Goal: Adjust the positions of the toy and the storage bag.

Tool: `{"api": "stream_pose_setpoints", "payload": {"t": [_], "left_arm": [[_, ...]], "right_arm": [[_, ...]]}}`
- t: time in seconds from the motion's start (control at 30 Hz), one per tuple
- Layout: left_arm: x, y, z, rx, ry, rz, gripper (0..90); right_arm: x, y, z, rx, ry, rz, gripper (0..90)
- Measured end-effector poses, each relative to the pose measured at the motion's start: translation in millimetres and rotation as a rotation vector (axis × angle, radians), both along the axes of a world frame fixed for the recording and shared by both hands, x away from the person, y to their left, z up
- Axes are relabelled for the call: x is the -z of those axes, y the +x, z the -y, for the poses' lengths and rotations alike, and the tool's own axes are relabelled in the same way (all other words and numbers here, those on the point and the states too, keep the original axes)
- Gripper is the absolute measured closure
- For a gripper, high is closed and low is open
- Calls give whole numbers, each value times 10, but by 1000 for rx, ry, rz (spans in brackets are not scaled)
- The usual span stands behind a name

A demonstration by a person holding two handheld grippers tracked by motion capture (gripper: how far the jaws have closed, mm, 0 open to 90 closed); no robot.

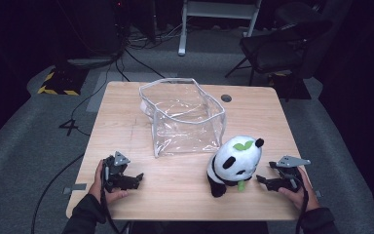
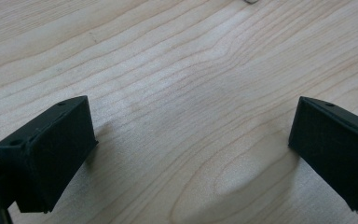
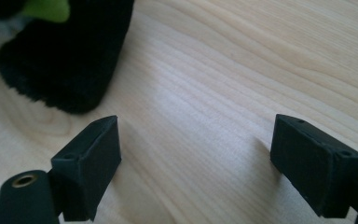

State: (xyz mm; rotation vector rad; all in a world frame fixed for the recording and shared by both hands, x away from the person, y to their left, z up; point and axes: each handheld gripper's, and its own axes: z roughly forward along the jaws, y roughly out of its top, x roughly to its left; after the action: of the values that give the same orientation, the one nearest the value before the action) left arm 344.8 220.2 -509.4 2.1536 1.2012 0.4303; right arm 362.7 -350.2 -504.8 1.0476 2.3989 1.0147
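High view: clear bag (image 1: 185,117) open mid tabletop (image 1: 126,122); panda plush (image 1: 235,163) just right of it, near right tongs (image 1: 265,181). Left tongs (image 1: 135,178) well apart from both.
Left gripper view: jaws apart over bare wood.
Right gripper view: jaws apart, plush's black limb (image 3: 70,60) just beyond.

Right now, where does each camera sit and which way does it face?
High view: above the person's side, looking forward and down at the table, clear bag and panda; both hands, left gripper and right gripper show.
Left gripper view: between its open jaws, facing bare wood.
Right gripper view: between its open jaws, facing wood and the panda's black foot.
Shared: panda, tabletop.
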Motion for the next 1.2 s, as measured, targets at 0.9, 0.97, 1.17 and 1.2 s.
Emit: {"api": "stream_pose_setpoints", "payload": {"t": [0.9,0.97,1.17,1.2], "left_arm": [[-1,-8,7,19,1,0,5],[-1,-7,7,20,2,1,5],[0,-7,7,19,1,1,5],[0,-7,7,19,1,1,5]], "right_arm": [[-44,-137,-516,-151,43,53,227],[-27,-102,-558,-135,45,59,242],[-11,-75,-648,-159,6,57,430],[-11,-75,-648,-159,6,57,430]]}}
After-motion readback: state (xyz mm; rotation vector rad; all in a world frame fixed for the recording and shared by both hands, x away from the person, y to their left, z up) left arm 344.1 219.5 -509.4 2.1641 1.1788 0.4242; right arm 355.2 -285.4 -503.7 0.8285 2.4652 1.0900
